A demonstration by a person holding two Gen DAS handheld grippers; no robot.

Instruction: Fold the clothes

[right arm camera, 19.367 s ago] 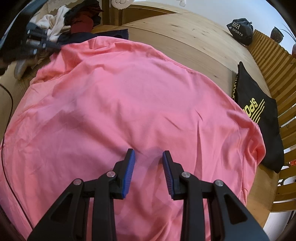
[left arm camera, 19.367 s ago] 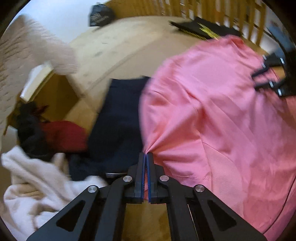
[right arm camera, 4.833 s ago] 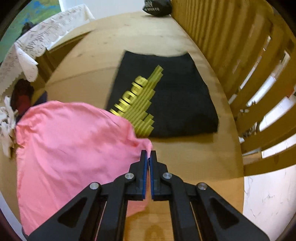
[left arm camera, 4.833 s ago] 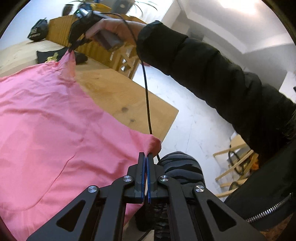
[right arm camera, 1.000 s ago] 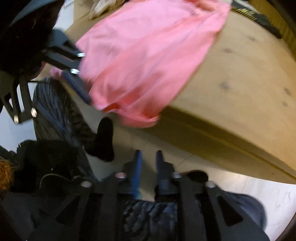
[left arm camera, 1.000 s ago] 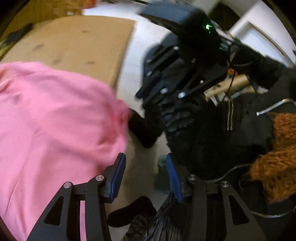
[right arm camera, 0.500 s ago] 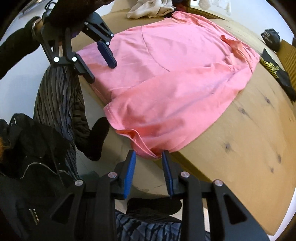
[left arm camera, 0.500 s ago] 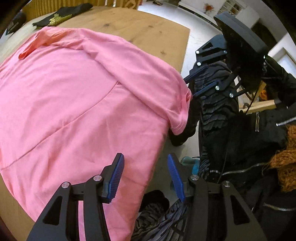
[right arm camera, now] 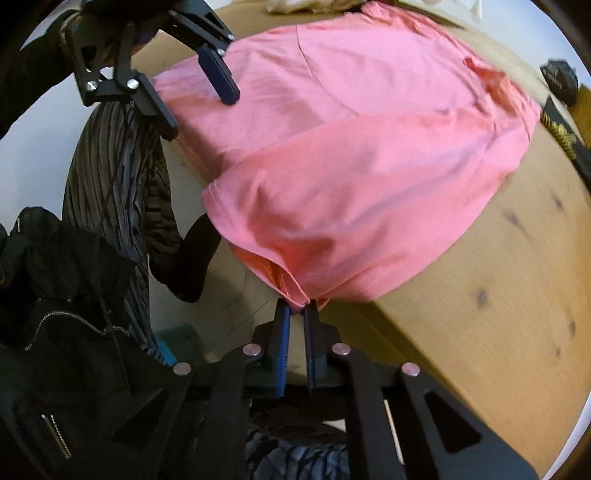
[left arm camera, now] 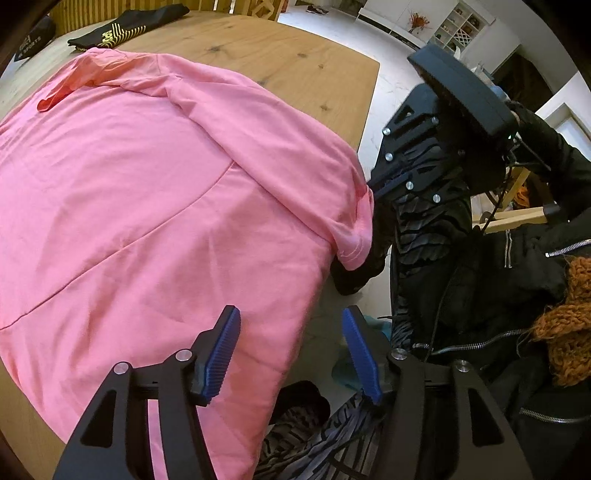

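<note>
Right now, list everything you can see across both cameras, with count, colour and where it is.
Shirt: one, pink, spread on the table, near hem hanging off the edge.
Folded garment: one, black with yellow print, far side of the table.
Small bag: one, black, far table end.
Pale clothes: a heap, off-white, beyond the shirt.
Table: one, light wood.
Left gripper: black, blue pads, opening, shirt edge between the jaws, untouched.
Right gripper: shut on the shirt's corner.
Person: dark jacket, striped trousers, standing at the table's edge.
</note>
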